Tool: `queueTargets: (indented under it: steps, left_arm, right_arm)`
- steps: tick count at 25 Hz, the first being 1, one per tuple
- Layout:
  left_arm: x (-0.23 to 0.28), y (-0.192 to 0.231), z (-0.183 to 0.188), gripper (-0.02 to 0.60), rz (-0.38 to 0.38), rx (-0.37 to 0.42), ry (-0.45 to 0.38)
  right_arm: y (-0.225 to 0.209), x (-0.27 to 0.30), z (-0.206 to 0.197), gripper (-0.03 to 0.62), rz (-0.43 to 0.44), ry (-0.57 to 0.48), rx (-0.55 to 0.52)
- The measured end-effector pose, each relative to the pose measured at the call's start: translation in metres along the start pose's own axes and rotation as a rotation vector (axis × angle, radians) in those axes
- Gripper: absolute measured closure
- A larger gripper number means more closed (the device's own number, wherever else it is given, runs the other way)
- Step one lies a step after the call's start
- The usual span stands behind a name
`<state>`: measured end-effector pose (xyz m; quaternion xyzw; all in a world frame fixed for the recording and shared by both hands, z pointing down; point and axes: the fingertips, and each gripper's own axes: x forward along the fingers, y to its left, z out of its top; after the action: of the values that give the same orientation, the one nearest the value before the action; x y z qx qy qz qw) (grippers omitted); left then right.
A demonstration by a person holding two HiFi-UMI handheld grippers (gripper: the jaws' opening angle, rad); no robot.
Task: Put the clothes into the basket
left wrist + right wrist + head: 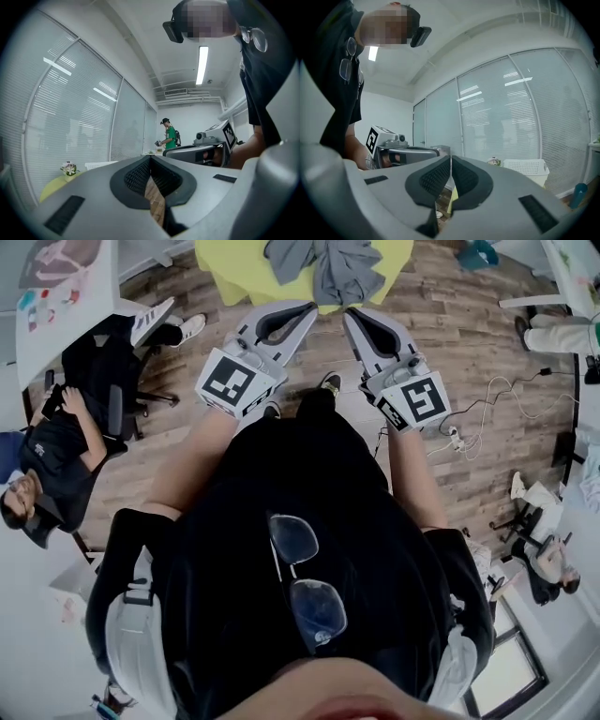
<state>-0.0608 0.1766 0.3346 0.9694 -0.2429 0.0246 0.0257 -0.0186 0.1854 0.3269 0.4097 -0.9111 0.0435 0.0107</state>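
Note:
Grey clothes (333, 268) lie in a heap on a round yellow table (234, 268) at the top of the head view. My left gripper (292, 315) and right gripper (358, 320) are held side by side just short of the table edge, pointing level at it. Both are shut with nothing between the jaws. In the left gripper view the left gripper (151, 159) has its pads meeting at the tips, and a white basket (101, 164) stands behind the yellow table (54, 187). The right gripper (451, 161) is closed too, with the white basket (527, 166) to its right.
A seated person (56, 427) and an office chair are at the left, near a white table (56, 296). Cables and a power strip (455, 435) lie on the wooden floor at the right. A person in green (168, 135) stands far off. A small flower pot (69, 168) sits on the yellow table.

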Motion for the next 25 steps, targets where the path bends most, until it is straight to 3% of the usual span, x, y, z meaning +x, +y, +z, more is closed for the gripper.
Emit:
queueTargets:
  steps: [13, 25]
  left_arm:
    - [0.099, 0.021, 0.01, 0.571, 0.119, 0.013, -0.011]
    - [0.126, 0.075, -0.015, 0.571, 0.187, 0.001, 0.039]
  right_arm:
    - [-0.102, 0.003, 0.004, 0.566, 0.133, 0.015, -0.009]
    - [-0.148, 0.042, -0.015, 0.566, 0.18, 0.059, 0.005]
